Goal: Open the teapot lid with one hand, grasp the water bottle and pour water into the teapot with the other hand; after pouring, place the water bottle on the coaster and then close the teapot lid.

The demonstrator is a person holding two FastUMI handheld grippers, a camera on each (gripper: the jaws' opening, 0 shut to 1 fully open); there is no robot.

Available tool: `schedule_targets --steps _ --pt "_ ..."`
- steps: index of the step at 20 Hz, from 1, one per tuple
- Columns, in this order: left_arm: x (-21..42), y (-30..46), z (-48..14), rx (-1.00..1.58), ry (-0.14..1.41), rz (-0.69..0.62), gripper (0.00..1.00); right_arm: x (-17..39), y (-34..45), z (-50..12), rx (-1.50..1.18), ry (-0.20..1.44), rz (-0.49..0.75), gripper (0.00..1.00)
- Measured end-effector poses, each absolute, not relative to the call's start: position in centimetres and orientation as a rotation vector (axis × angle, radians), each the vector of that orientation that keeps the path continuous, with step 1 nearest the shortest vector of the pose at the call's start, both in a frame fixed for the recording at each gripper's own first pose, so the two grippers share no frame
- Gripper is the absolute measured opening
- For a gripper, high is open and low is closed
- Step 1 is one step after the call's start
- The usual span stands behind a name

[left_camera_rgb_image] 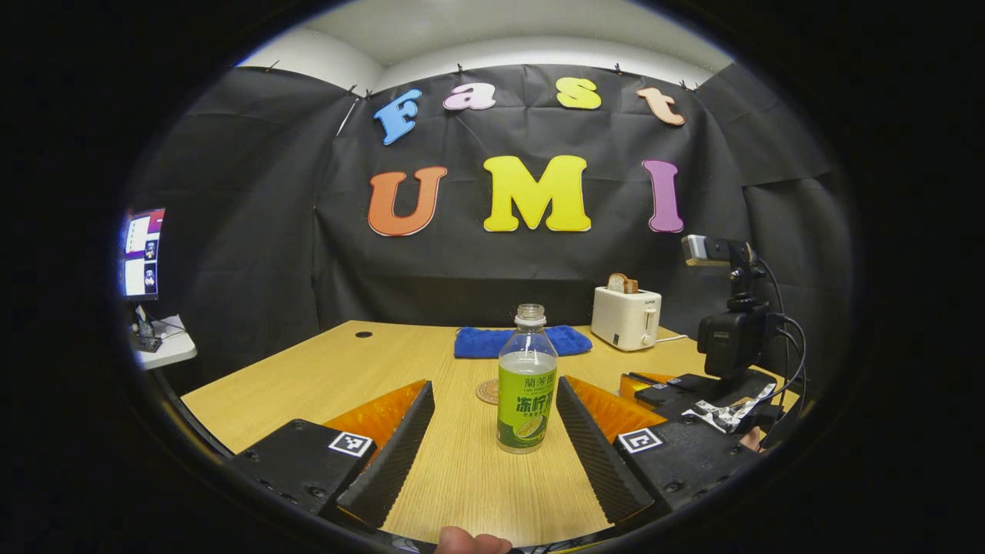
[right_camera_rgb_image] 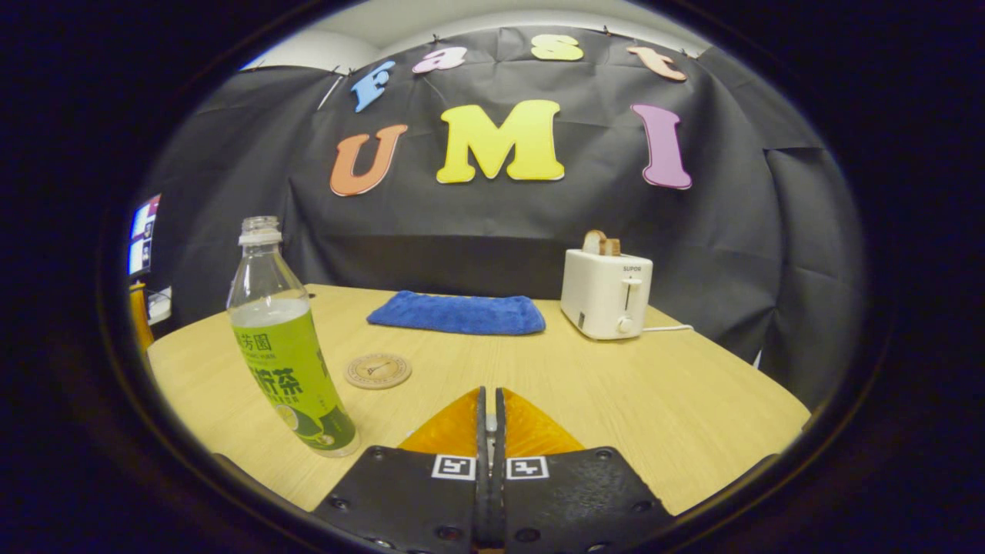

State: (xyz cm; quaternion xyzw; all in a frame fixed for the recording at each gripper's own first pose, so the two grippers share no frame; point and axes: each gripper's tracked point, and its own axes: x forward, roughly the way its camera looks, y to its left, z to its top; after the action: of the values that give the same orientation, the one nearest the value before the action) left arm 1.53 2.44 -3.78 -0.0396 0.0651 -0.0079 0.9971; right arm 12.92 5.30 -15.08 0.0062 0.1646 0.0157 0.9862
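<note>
One uncapped clear plastic bottle with a green label (left_camera_rgb_image: 527, 381) stands untouched between my wide-open left gripper (left_camera_rgb_image: 492, 435); my right gripper (right_camera_rgb_image: 489, 415) is closed, empty.

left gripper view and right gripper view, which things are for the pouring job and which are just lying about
For the job:
water bottle, uncapped, upright
coaster, bare, behind the bottle
left gripper, open around the bottle
right gripper, shut on nothing

Lying about:
blue towel
toaster with bread

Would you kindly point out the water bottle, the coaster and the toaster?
water bottle (left_camera_rgb_image: 526, 400), left gripper view, on its label.
coaster (right_camera_rgb_image: 377, 370), right gripper view, on its top face.
toaster (right_camera_rgb_image: 606, 292), right gripper view, on its front.
</note>
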Motion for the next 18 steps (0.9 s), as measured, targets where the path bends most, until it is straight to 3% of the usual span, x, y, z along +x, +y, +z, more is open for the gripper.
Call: schedule_targets --steps 9,18 --pt "2.9 -0.5 -7.1 -0.093 0.217 -0.045 1.0 11.9 3.3 -10.0 0.048 0.244 0.101 0.0" --pt "6.7 -1.4 -10.5 -0.051 0.272 -0.006 1.0 8.8 -1.4 -9.4 0.082 0.256 0.091 0.0"
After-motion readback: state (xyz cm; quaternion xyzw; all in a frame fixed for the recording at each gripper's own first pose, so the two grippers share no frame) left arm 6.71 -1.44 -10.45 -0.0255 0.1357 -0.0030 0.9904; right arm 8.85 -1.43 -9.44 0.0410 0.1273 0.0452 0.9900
